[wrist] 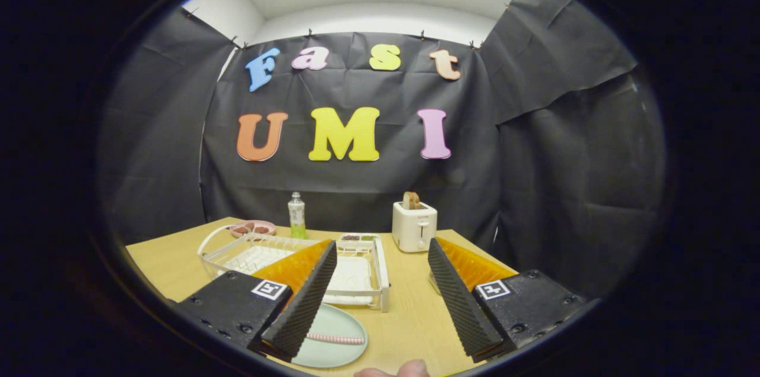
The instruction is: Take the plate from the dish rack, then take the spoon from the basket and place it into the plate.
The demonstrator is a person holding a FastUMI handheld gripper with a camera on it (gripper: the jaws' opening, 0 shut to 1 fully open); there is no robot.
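Spoon (334,339) lay in the plate (341,350) beneath the spread, empty gripper (378,297); a careless sweep might knock it out

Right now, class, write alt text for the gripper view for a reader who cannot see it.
A spoon lies on a pale green plate on a wooden table, beside the open, empty tongs. Beyond them stand a white dish rack, a basket, a toaster holding bread, a bottle and a pink dish.

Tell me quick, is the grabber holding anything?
Gripper: open, holding nothing; the pale green round plate with the pink beaded spoon lies on the wooden table by one finger.
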